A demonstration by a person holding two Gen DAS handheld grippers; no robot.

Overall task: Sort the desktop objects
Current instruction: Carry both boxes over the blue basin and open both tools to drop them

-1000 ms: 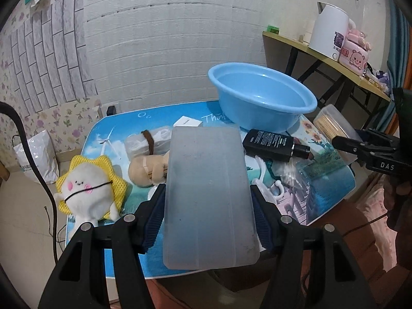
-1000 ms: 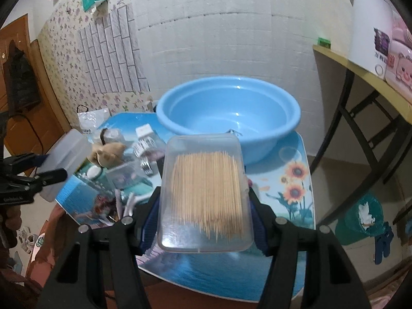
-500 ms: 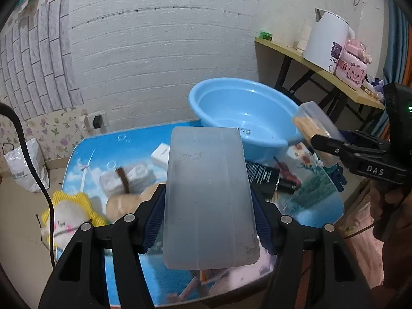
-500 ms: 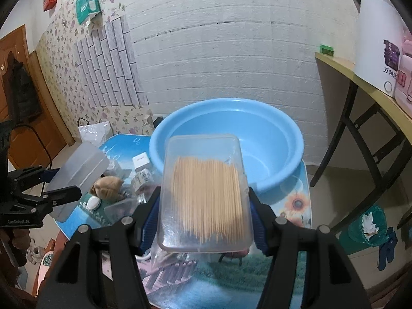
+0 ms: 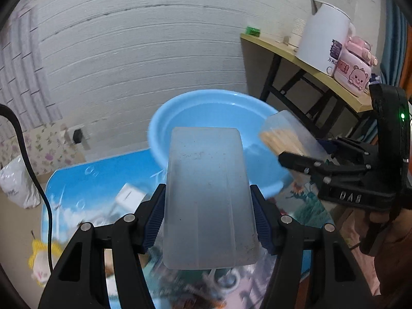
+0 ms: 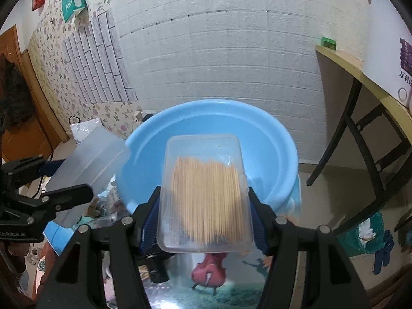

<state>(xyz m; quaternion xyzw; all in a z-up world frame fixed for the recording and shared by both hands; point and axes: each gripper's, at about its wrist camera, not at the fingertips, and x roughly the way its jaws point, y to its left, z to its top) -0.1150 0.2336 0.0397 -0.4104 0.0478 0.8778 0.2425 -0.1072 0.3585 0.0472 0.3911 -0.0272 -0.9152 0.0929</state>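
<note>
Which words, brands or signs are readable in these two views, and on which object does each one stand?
"DAS", seen upside down: on the black body of the right gripper, left wrist view.
"CenRobot.AI": on the body of the left gripper, right wrist view.
"万利", followed by a cut-off character: on the white kettle, under a purple mark too blurred to read.
Red letters on the pink bear cup: too blurred to read.
</note>
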